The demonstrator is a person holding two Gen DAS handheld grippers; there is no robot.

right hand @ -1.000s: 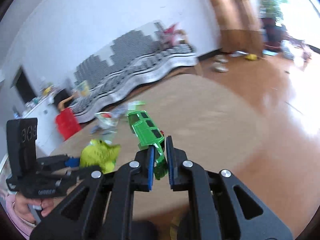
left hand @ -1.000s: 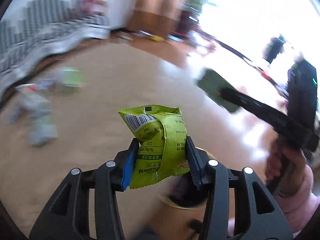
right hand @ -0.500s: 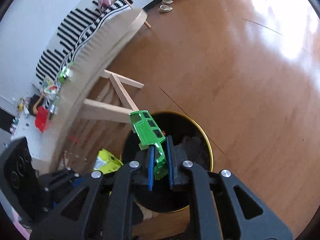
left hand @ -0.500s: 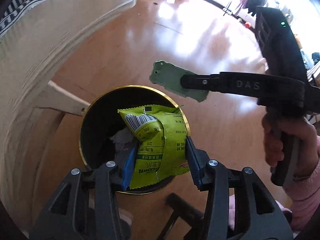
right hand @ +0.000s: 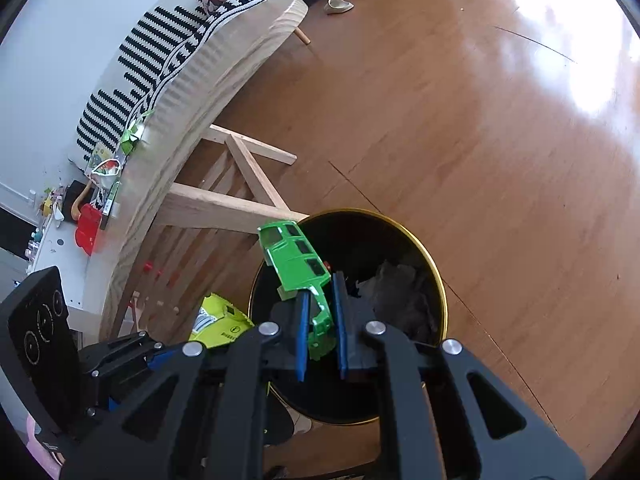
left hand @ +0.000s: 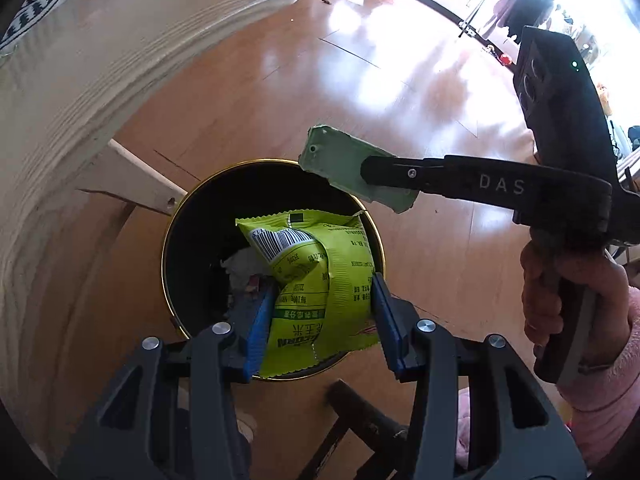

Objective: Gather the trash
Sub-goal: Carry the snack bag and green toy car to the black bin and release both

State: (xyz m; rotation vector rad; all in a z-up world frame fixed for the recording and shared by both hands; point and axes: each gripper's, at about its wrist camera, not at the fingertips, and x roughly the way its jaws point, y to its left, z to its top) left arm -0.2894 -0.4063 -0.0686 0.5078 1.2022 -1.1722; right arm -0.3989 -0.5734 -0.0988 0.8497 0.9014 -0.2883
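Note:
My left gripper (left hand: 322, 292) is shut on a yellow-green snack bag (left hand: 316, 280) and holds it over a black bin with a gold rim (left hand: 172, 216) on the wooden floor. My right gripper (right hand: 320, 296) is shut on a green piece of carton printed like a car (right hand: 294, 256), held above the same bin (right hand: 436, 276). In the left wrist view the right gripper (left hand: 372, 172) reaches in from the right with the carton's pale underside (left hand: 336, 164) over the bin's far rim. Crumpled paper (left hand: 240, 264) lies inside the bin. The snack bag (right hand: 218, 320) also shows in the right wrist view.
A round wooden table (left hand: 80, 80) with slanted legs (right hand: 224, 208) stands beside the bin. More wrappers (right hand: 108, 168) lie on its top near a striped sofa (right hand: 160, 48). A hand in a pink sleeve (left hand: 572, 280) holds the right gripper. Slippers (right hand: 340, 0) lie far off.
Both grippers dropped from above the tabletop and tilted downward, bringing the bin into view under them. In the last half second they have barely moved. Both keep their hold.

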